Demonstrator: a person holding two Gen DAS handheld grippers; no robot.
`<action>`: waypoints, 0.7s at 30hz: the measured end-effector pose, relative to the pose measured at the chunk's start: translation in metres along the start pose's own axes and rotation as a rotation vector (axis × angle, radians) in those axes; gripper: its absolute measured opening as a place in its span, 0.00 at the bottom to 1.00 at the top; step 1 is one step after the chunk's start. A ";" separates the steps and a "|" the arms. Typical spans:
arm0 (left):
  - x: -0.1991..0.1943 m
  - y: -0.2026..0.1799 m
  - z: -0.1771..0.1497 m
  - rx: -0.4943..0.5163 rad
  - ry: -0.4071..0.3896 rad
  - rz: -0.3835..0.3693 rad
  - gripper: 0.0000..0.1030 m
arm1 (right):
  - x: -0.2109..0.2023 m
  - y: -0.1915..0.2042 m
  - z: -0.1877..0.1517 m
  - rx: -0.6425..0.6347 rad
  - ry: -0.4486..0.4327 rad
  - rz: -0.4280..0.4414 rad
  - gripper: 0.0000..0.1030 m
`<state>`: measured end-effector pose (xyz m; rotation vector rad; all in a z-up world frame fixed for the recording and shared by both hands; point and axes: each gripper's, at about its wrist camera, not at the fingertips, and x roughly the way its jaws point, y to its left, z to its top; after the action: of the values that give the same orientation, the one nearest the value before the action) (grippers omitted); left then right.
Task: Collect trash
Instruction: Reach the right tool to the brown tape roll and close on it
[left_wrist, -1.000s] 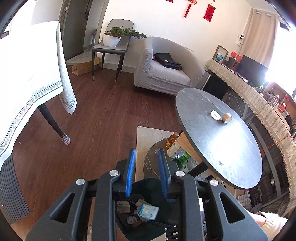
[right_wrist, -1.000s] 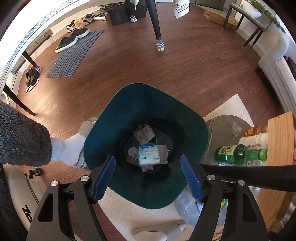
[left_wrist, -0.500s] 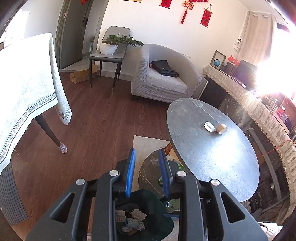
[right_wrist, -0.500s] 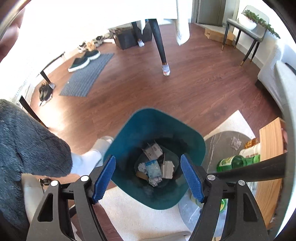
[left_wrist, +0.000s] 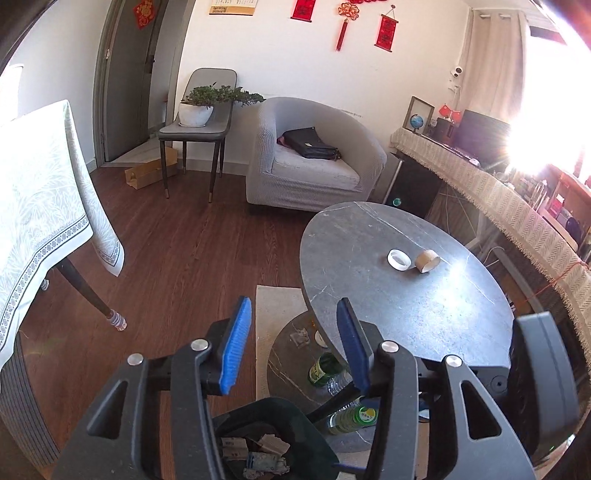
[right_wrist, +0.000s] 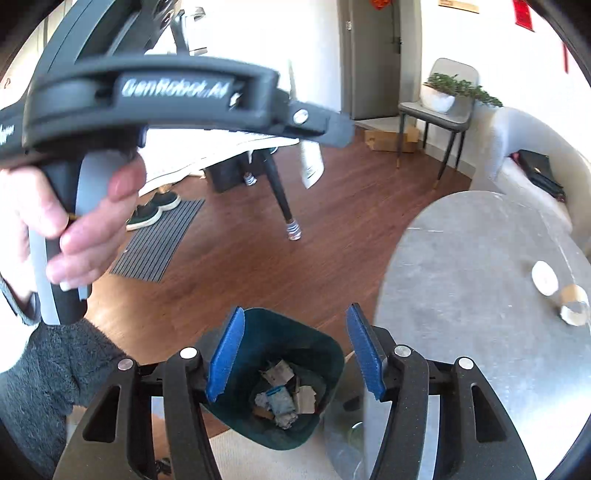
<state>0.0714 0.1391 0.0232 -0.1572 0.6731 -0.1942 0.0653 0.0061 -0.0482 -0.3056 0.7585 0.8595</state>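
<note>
On the floor, dark-green bin (right_wrist: 280, 373), crumpled paper scraps (right_wrist: 284, 397)

Open air above the bin (right_wrist: 280, 373), round table (left_wrist: 406, 295) close beside, bottles (left_wrist: 328, 369) crowded beneath, possibly touching.

Hidden below the round bench (left_wrist: 406, 288): most of a low stone shelf (left_wrist: 291, 354), showing only at the near-left rim. Lying there, partly covered by the blue fingers (left_wrist: 352, 347) of the left gripper (left_wrist: 293, 345): two green bottles (left_wrist: 325, 371), labels too small to read. Cut off at the lower edge under the bench: the dark green bin (left_wrist: 295, 417); inside, crumpled scraps (right_wrist: 284, 398) too jumbled to name singly. Blurred up close, left of the bench: a hand (right_wrist: 70, 221) and lettered gripper body. Washed out by glare right of the bench: the window side.
</note>
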 end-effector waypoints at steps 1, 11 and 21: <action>0.003 -0.003 0.001 0.007 0.000 -0.003 0.50 | -0.005 -0.009 0.001 0.021 -0.013 -0.017 0.56; 0.037 -0.032 0.013 0.038 -0.001 -0.022 0.56 | -0.041 -0.104 -0.014 0.196 -0.067 -0.186 0.49; 0.080 -0.061 0.024 0.042 0.025 -0.061 0.57 | -0.061 -0.184 -0.034 0.398 -0.107 -0.362 0.51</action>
<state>0.1404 0.0639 0.0059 -0.1356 0.6887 -0.2685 0.1664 -0.1629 -0.0380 -0.0378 0.7284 0.3682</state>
